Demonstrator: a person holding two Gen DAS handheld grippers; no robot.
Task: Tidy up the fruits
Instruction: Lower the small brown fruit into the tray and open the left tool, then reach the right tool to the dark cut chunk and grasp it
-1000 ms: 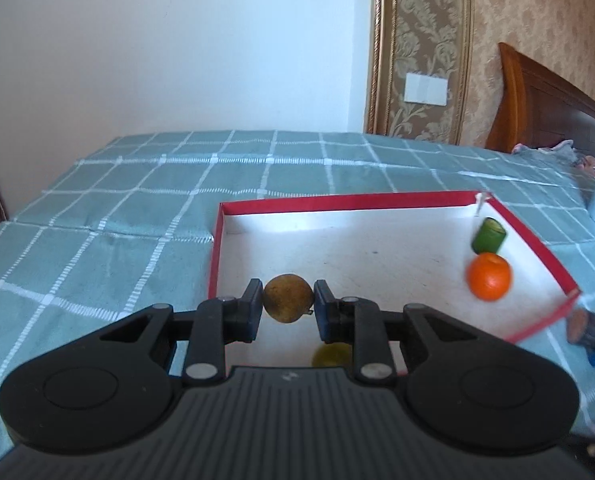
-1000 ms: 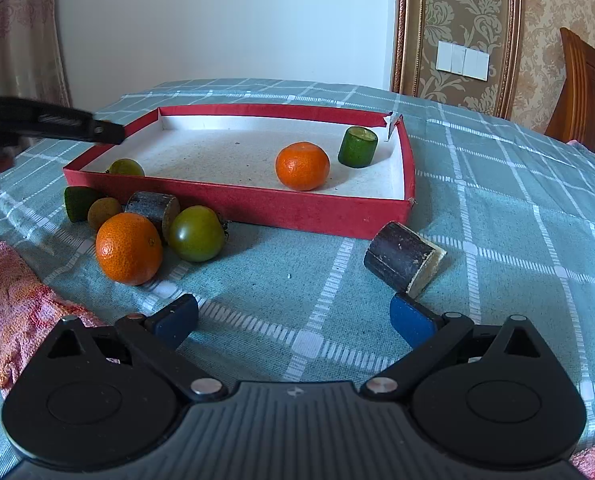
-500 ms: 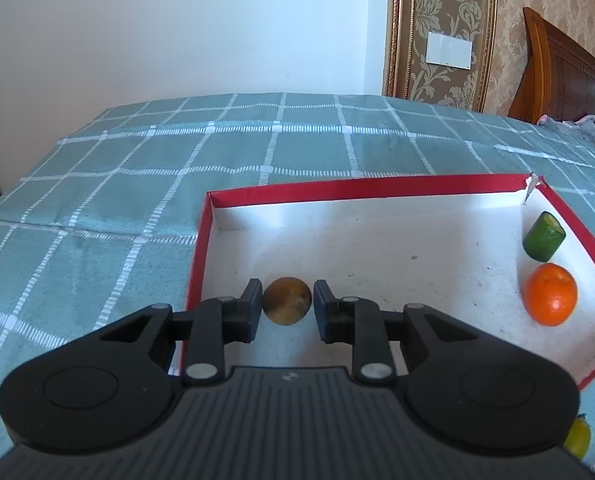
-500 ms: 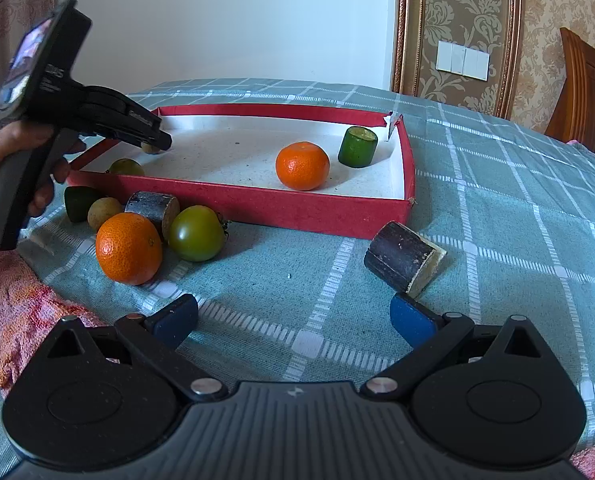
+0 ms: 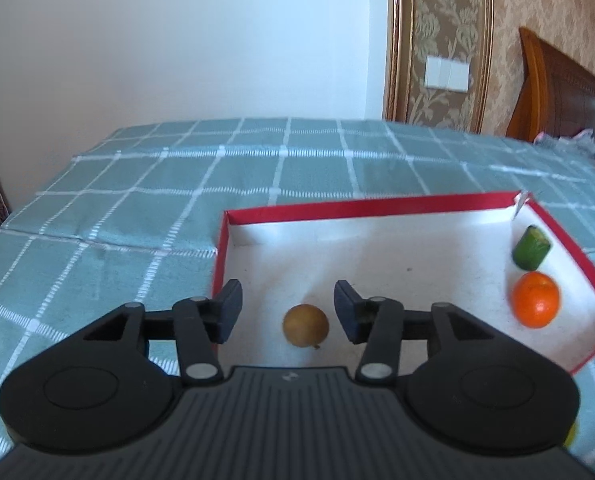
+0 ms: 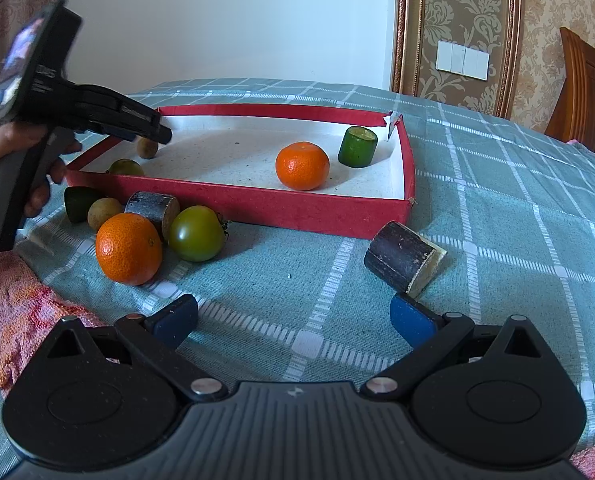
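Since the task is to gather the fruits, progress is judged by what lies inside the red tray (image 6: pixel 241 200) on the cloth-covered counter (image 6: pixel 497 184).

Done, in tray: small brown fruit (image 5: pixel 306 325) near the tray's left wall; orange (image 5: pixel 536 299) and green cut piece (image 5: pixel 532 247) toward the far right corner; a small green fruit (image 6: pixel 126 167) against the near wall by the left corner.

Left claw (image 5: pixel 288 311): released, jaws spread to either side of the brown fruit, touching it on neither side; the fruit rests on the tray floor.

Right claw (image 6: pixel 293 320): released, empty, low over the counter in front of the tray.

Left to do, outside the tray's near wall: large orange (image 6: pixel 128 248), green tomato (image 6: pixel 196 233), dark cut piece (image 6: pixel 153 209), small tan fruit (image 6: pixel 103 213), dark green piece (image 6: pixel 78 203), all bunched by the near left corner; another dark cut piece (image 6: pixel 403 257) lying alone just ahead of the right claw.

Judgement: roughly four in, six out; under half done.

Nearest next pick: the lone dark piece, probably for the right claw.
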